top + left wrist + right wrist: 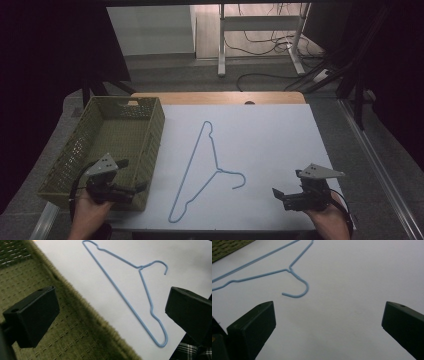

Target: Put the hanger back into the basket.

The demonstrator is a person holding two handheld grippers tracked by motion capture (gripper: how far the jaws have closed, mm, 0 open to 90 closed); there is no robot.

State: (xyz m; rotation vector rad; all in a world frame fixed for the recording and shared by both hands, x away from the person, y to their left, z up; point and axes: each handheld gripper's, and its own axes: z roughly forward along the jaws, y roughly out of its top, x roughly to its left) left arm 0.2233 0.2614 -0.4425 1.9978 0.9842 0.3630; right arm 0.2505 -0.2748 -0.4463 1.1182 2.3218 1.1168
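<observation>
1. We see a table (270,150) covered by a smooth, matte white sheet, with a strip of bare wood along its far edge at 12 o'clock.

2. At 9 o'clock on the table sits an olive-green basket (150,131), rectangular, with woven, mesh-like walls and a finely textured floor. Its near end hangs over the table's front-left corner.

3. Near the middle of the sheet lies a light blue wire hanger (192,162), flat on the surface. It is thin, smooth wire bent into a narrow triangle. One corner points to 12 o'clock, another to 7 o'clock, and the hook curls out towards 4 o'clock. It lies just beside the basket's right wall, apart from it.

4. The left gripper (131,189), black with a grey three-cornered plate on top, is held at 8 o'clock over the basket's near end. Its blocky jaws stand wide apart with nothing between them.

5. The right gripper (281,196), of the same build, is held at 4 o'clock above the bare sheet, near the hook. Its jaws are likewise spread wide and hold nothing.
</observation>
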